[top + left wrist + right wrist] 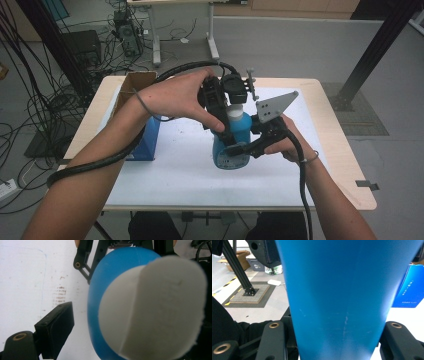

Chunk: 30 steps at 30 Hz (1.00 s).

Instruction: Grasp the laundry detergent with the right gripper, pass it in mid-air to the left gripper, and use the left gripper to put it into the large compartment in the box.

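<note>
Blue bottle (231, 145) stands upright near the middle of the table (345, 150), on the white sheet (175, 165) that covers most of the top. My right hand-held gripper (240, 149) is clenched on the bottle's lower body from the right side; in the right gripper view the blue wall sits between both jaws, pads against it. My left hand-held gripper (222, 107) comes down from above over the bottle's white neck (155, 310). The black pump head (234, 92) sits at the top, right by the left jaws. In the left gripper view one jaw stands clear to the side of the neck, so that gripper is released, nothing pinched.

Around it: blue box (147, 137) just left of the bottle, apart from it, with an open cardboard box (134, 86) behind it at the table's far left edge. My left forearm and the thick black cable (100, 162) cross in front of both boxes. The grey three-cornered plate (272, 106) on the right gripper stands just right of the bottle's shoulder.

Sheet has brownish smudges and a faint blue pen line, seen in the left gripper view. Table is light wood. Grey floor, tangled cables (30, 100) at far left, another desk's legs (212, 42) behind, black frame post (370, 55) with a foot on a mat at right.
</note>
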### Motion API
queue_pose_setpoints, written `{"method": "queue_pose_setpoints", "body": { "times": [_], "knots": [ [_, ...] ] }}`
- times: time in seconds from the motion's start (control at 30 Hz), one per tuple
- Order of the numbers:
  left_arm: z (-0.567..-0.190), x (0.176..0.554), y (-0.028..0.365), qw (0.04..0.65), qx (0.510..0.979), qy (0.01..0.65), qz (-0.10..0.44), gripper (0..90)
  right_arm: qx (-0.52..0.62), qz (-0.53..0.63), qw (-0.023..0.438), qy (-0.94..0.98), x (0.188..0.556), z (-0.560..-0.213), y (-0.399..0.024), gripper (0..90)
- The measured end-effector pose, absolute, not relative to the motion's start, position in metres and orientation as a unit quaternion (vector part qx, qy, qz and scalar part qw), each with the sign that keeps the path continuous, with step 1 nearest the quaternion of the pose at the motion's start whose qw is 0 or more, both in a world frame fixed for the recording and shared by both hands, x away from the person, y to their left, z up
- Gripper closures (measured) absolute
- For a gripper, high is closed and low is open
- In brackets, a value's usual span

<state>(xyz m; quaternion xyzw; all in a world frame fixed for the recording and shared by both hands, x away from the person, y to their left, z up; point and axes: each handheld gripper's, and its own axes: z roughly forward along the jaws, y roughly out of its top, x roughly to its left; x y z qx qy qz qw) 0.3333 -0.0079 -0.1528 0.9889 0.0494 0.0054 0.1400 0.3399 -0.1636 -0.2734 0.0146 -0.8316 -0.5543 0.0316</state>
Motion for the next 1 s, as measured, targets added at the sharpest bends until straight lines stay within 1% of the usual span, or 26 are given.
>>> {"method": "queue_pose_setpoints", "body": {
  "times": [0.37, 0.47, 0.7, 1.0],
  "knots": [
    [-0.1504, 0.332, -0.0125, 0.142, 0.989, 0.041, 0.002, 14.9, 0.014, -0.553, 0.032, -0.832, 0.3397, -0.2725, -0.1625, 45.3],
    [-0.1497, 0.3307, -0.0135, 0.146, 0.988, 0.042, 0.001, 17.5, 0.015, -0.553, 0.032, -0.832, 0.3396, -0.2726, -0.1624, 45.3],
    [-0.1485, 0.3309, -0.0152, 0.142, 0.989, 0.038, -0.001, 19.5, 0.015, -0.553, 0.031, -0.832, 0.3395, -0.2723, -0.1622, 45.4],
    [-0.1487, 0.3311, -0.0173, 0.145, 0.989, 0.042, -0.006, 24.3, 0.016, -0.555, 0.032, -0.831, 0.3398, -0.2719, -0.1625, 45.3]
  ]
}}
